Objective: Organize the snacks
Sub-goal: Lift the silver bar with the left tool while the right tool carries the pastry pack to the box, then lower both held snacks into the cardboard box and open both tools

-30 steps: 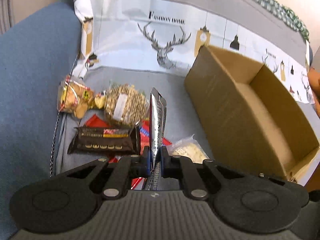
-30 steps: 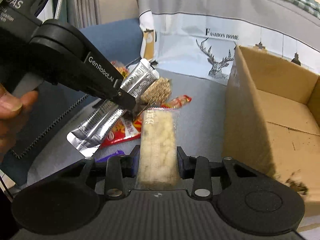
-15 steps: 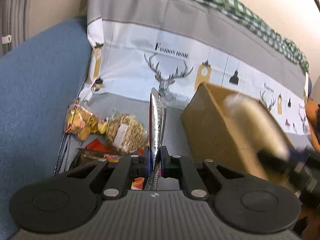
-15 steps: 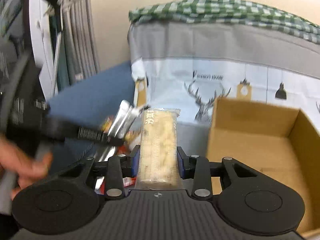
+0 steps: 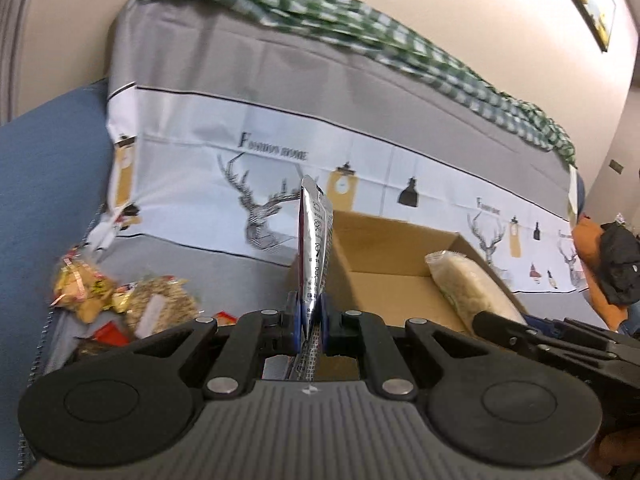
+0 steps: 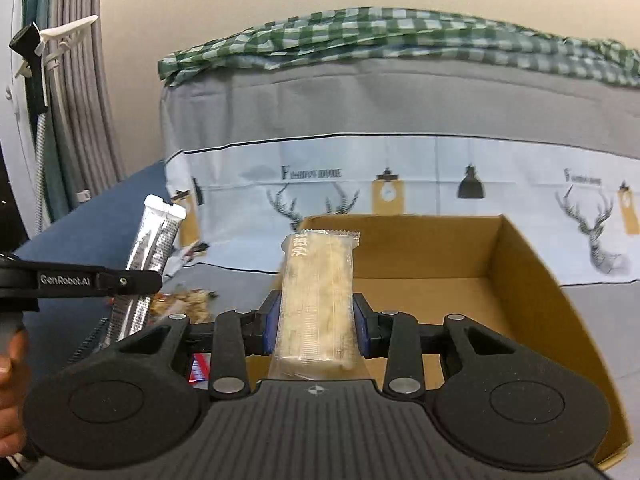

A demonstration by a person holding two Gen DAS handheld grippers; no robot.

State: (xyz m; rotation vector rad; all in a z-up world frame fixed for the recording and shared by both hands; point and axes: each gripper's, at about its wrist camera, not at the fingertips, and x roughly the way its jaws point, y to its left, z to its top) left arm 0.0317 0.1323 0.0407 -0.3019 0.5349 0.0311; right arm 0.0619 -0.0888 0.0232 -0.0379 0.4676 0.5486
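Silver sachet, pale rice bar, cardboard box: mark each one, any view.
Silver sachet [image 5: 316, 248]: left wrist view, middle of its foil face above the fingers.
Pale rice bar [image 6: 318, 292]: right wrist view, centre of the clear wrapper.
Cardboard box [image 6: 532, 280]: right wrist view, inner right wall.

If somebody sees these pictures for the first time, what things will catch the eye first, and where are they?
First the two held snacks: a pale bar standing between the pads of the right gripper, and a thin silver packet pinched upright in the left gripper. Just behind them sits an open cardboard box, with nothing visible inside. To the left, more snacks lie in a loose heap on the grey cloth.
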